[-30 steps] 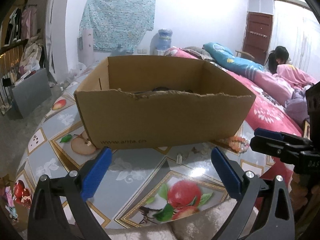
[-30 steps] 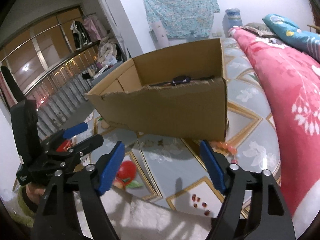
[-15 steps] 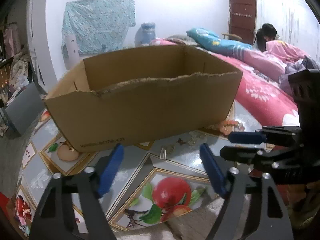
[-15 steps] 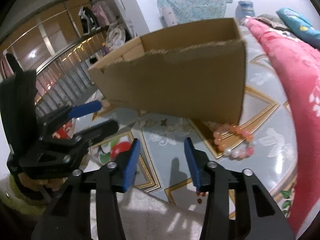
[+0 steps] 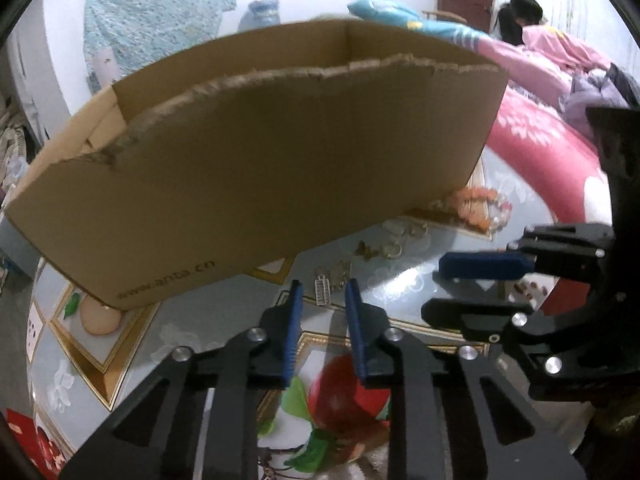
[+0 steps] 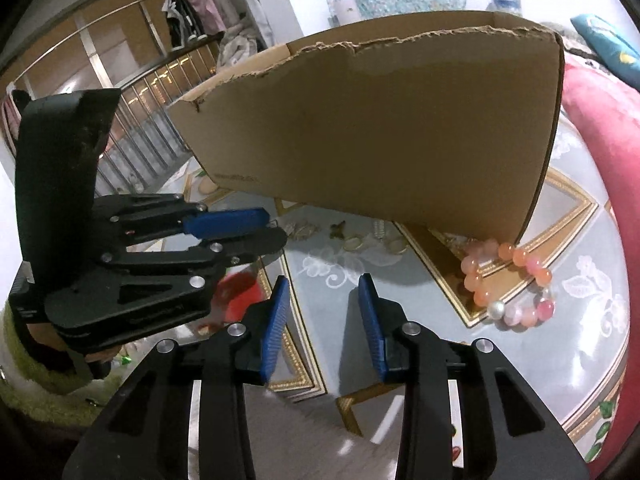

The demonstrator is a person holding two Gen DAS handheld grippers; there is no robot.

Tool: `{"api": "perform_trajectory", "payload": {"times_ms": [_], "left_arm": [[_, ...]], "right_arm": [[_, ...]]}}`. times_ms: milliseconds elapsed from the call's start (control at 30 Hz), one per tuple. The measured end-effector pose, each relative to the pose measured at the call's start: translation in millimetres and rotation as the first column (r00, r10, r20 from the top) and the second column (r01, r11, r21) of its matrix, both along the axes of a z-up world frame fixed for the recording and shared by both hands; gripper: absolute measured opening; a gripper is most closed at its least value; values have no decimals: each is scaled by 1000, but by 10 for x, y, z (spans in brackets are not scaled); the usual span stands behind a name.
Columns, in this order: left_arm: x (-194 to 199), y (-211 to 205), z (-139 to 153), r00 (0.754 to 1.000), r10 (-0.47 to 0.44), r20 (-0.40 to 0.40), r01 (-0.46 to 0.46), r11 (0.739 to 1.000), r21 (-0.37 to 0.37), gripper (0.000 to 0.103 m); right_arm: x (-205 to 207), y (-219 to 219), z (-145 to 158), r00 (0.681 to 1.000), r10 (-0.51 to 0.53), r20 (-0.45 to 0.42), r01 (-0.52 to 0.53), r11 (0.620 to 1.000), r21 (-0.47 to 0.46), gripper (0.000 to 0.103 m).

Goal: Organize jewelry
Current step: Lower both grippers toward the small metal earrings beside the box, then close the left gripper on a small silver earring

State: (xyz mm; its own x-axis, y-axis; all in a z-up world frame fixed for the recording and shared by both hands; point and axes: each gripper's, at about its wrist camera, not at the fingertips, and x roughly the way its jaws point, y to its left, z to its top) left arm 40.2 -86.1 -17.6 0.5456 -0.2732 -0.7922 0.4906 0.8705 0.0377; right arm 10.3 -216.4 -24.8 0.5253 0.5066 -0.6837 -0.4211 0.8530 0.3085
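A: Where is the left hand-held gripper (image 5: pixel 322 290)?
B: Low in its own view, pointing down at the surface (image 5: pixel 404 284). Its jaws are narrow and closing, with nothing pressed between the pads. A small silver charm (image 5: pixel 322 289) lies just past the tips, at twelve o'clock, in line with the gap.

A: And the right hand-held gripper (image 6: pixel 323 292)?
B: Its jaws are partly apart and also closing, over bare patterned surface, with nothing between them. In the left view it comes in from three o'clock, side on.

A: Where is the rest of the jewelry?
B: Small gold pieces (image 6: pixel 352 242) lie at twelve o'clock from the right hand-held gripper, near the foot of the box (image 6: pixel 380 128). A bead bracelet (image 6: pixel 508 284) of orange, pink and white beads lies at two o'clock, touching the box's near corner. Seen from the left, the bracelet sits at about one o'clock, well apart from the tips.

A: What is hard to make out?
B: The gold pieces are too small and blurred to tell which are earrings and which are pendants. The box's near wall hides its inside. Its torn top edge is visible, and the bracelet's far side is tucked under the corner.
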Motion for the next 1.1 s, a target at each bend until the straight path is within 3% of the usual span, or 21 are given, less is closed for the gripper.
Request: {"api": "perform_trajectory", "payload": {"times_ms": [133,400,633,700,1100], "left_arm": [[32,-16,-29,1000,-15,-21,15,1000,12,10],[100,13,-26,999,-15,-47,14,1000,-10,9],[77,42,-20,999,-7,-36,7,1000,-20,5],[59,67,-5,1000,-3,-28,2,1000,-30,0],[9,212,-5,999,35,-38,-37,998,-51,0]], "right_arm": [[-1,-5,9,1000,3,6,-3,1000,-4,34],[-3,-26,-17,1000,6,8,-6,1000,-6,33],[3,-12,-18,1000,6,7,-6,1000,-7,33],[5,-7,-19,1000,6,8,-6,1000,-8,33],[46,85,-25,1000,2,6,-2,1000,-21,33]]}}
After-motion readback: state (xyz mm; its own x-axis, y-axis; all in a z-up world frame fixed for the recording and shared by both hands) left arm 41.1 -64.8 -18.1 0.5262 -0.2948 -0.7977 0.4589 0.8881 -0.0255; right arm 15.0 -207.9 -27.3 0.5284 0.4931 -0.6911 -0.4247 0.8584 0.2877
